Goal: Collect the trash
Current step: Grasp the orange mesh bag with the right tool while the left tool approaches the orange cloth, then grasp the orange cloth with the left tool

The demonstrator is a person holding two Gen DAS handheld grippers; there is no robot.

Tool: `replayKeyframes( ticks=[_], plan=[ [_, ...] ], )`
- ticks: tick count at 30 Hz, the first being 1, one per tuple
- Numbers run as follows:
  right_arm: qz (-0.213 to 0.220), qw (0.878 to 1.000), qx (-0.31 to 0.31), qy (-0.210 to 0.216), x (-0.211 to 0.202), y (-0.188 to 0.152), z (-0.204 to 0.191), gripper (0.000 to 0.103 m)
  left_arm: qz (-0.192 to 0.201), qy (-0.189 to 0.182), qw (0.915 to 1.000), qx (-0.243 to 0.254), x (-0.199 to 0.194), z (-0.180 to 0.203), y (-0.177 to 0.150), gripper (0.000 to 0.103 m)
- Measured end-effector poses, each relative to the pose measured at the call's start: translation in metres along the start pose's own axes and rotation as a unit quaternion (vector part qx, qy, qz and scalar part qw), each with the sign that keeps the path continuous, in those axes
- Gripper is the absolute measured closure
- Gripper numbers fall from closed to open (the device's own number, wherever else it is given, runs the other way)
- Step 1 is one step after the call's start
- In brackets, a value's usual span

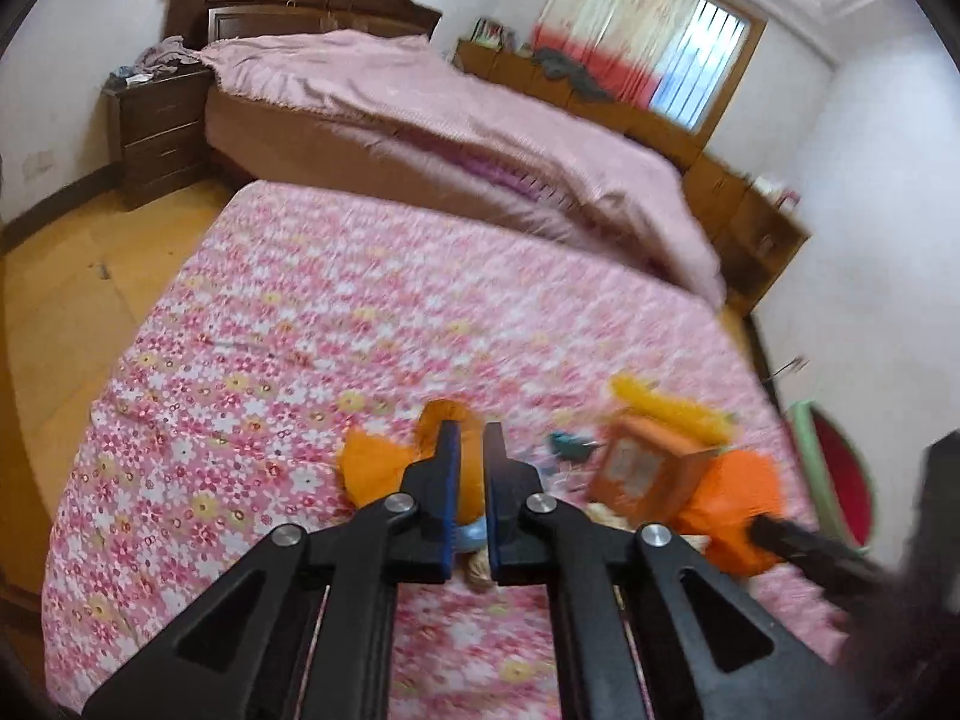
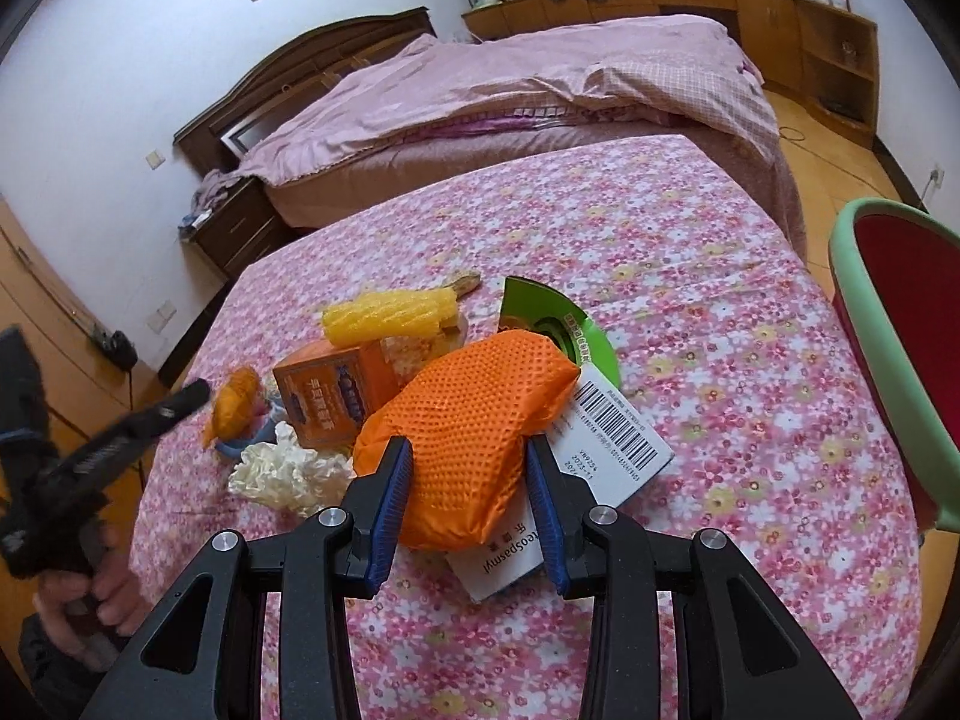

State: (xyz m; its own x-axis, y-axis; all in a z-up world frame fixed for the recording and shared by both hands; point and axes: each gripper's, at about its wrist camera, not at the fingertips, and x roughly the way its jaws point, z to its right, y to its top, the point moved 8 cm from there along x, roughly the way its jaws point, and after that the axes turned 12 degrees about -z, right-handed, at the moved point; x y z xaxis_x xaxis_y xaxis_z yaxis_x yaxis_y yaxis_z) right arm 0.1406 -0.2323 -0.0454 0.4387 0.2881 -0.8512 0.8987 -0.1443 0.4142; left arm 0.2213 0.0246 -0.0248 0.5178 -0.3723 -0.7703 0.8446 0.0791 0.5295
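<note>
Flowered table (image 2: pixel 720 360) carries the trash heap, green-rimmed bin (image 2: pixel 870 324) just off its right edge. Right gripper (image 2: pixel 468 504) straddles the orange mesh pouch (image 2: pixel 474 414) at the heap's near end, jaws spread, pads not quite touching. Left gripper (image 1: pixel 471 480) is nearly clenched around an orange wrapper (image 1: pixel 384 462), grip unclear. Picking stage, I'd say: close, lift, swing binward

Sitting on the flowered tablecloth (image 2: pixel 690 276) are one orange mesh pouch (image 2: pixel 474 414), one orange carton (image 2: pixel 336 390), one yellow foam net sleeve (image 2: pixel 387 315), one white crumpled paper liner (image 2: pixel 282 474), one green disc (image 2: pixel 543 315) and one white barcoded box (image 2: pixel 606 438). Standing by are one green-rimmed red bin (image 2: pixel 894 354) and two beds (image 2: pixel 540 90).
</note>
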Motion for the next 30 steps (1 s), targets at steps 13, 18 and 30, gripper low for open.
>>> replayKeyframes(
  ticks=[13, 18, 30],
  plan=[
    [0.026, 0.999, 0.006, 0.033, -0.02, -0.013, 0.001, 0.095, 0.032, 0.001, 0.9995, 0.004, -0.043, 0.015, -0.007, 0.1],
    [0.05, 0.998, 0.01, 0.035, -0.043, -0.017, 0.006, 0.096, 0.005, 0.027, 0.9996, 0.006, -0.025, 0.007, -0.002, 0.079],
    [0.081, 0.996, 0.028, 0.032, -0.077, -0.015, 0.026, 0.096, -0.068, 0.088, 0.9934, 0.029, 0.035, 0.008, -0.003, 0.06]
  ],
)
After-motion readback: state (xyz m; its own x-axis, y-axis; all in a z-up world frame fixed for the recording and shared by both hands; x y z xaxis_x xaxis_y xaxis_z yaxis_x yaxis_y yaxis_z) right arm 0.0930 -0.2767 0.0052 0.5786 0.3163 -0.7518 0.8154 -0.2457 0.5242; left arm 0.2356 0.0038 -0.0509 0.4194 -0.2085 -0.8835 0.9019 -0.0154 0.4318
